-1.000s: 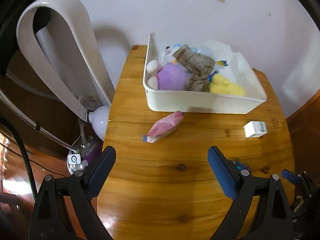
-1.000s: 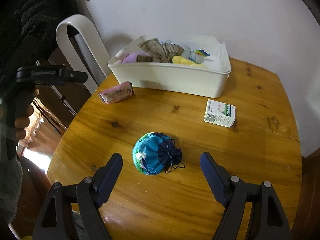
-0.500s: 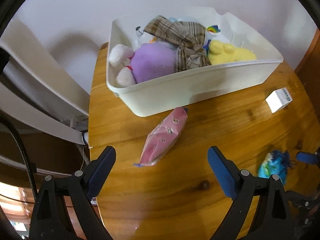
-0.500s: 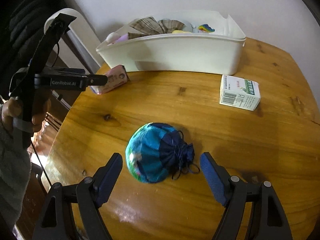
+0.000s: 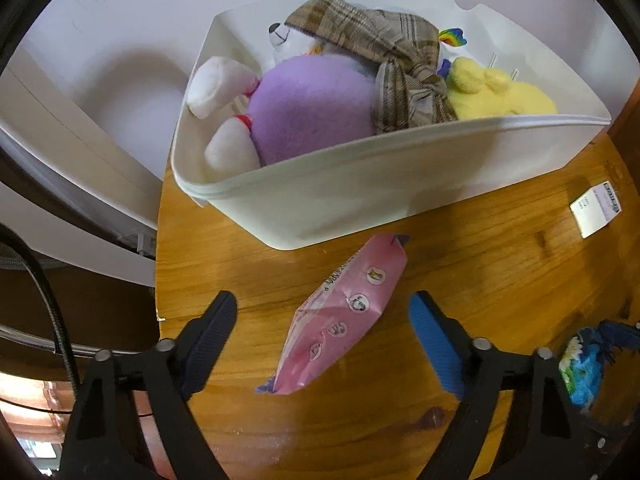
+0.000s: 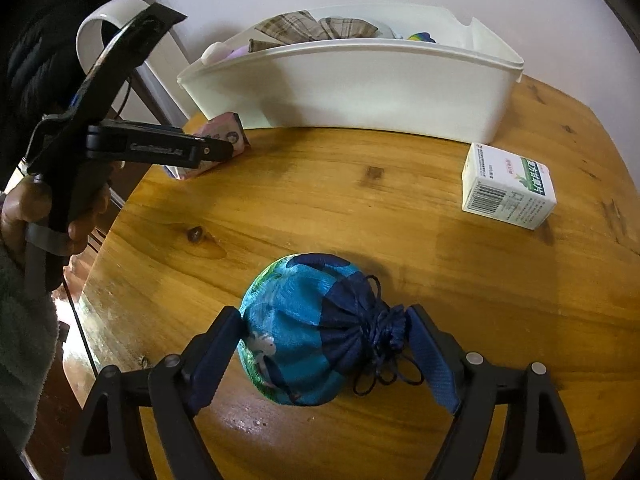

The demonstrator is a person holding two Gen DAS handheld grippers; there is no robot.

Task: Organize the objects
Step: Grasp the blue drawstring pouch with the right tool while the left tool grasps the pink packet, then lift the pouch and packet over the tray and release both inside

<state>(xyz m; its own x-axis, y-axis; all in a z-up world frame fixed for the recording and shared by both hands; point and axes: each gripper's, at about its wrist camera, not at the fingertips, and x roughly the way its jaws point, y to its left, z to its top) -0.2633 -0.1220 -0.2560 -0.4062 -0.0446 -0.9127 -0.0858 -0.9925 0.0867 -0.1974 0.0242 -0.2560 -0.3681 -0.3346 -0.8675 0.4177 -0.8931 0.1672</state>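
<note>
Warm, knotty wood makes up the rounded table (image 6: 400, 200) in front of me, pushed against a pale wall, with a white curved stand off its left edge. On it I count one white bin (image 6: 360, 88), one pink packet (image 5: 344, 316), one white carton (image 6: 508, 188) and one blue drawstring pouch (image 6: 316, 328). Inside the bin I can make out one purple plush toy (image 5: 312, 108) with white limbs, one yellow plush (image 5: 500, 96) and one plaid cloth bow (image 5: 392, 60); whatever lies beneath them is hidden.

The packet lies flat just in front of the bin's near wall, its long axis slanting from lower left to upper right in my left wrist view, the upper end almost at the bin. My left gripper (image 5: 324, 332) straddles it with both pads clear of it, the jaws closing.

The pouch sits near the table's front edge, round, with its gathered dark neck and cords pointing toward the right finger. My right gripper (image 6: 324, 352) has the pouch between its fingers, the jaws opening; whether the pads press on the fabric I cannot tell. The carton lies well apart to the right, near the bin's corner.
</note>
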